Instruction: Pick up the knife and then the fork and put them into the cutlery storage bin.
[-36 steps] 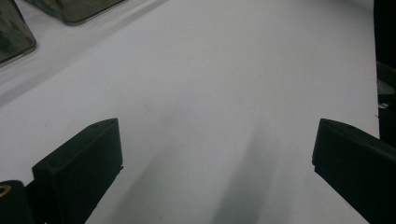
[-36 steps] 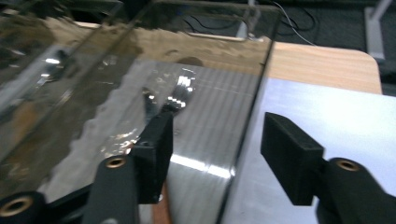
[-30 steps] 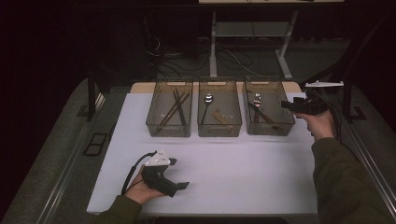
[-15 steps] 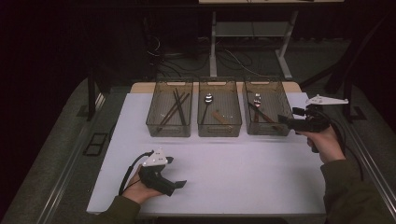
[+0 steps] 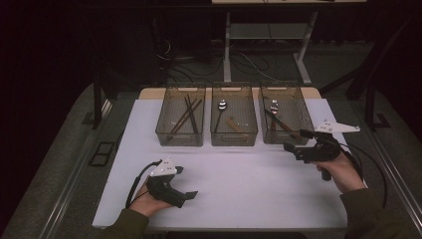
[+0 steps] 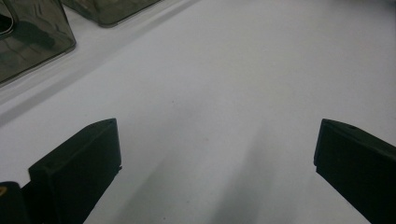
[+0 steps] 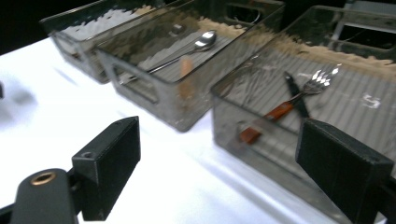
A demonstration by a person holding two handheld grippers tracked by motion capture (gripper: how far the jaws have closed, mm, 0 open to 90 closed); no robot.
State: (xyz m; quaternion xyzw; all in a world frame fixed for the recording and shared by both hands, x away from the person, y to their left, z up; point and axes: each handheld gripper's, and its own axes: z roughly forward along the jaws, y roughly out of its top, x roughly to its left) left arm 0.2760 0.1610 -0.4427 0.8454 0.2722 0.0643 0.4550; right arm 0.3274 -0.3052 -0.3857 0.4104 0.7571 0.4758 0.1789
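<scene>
Three clear bins stand in a row at the back of the white table top (image 5: 239, 179). The left bin (image 5: 180, 141) holds dark chopsticks (image 5: 185, 115), the middle bin (image 5: 234, 142) a spoon (image 5: 221, 107), and the right bin (image 5: 281, 142) a fork (image 5: 274, 107). My right gripper (image 5: 294, 147) hovers just in front of the right bin. Its jaws have just been opening and stand open with nothing between them. In the right gripper view the right gripper (image 7: 224, 172) faces the fork (image 7: 299, 100) and the spoon (image 7: 196, 46). My left gripper (image 5: 191, 195) rests near the front edge, open and empty, over bare table (image 6: 215, 93).
Bin corners (image 6: 32, 37) lie at the upper left of the left gripper view. A cable (image 5: 366, 169) trails from the right gripper toward the table's right edge. Beyond the bins, table legs and cables stand on a dark floor (image 5: 249, 59).
My right hand has drawn back from over the right bin toward the front and slightly down. Its jaws have widened. The left hand has stayed put.
</scene>
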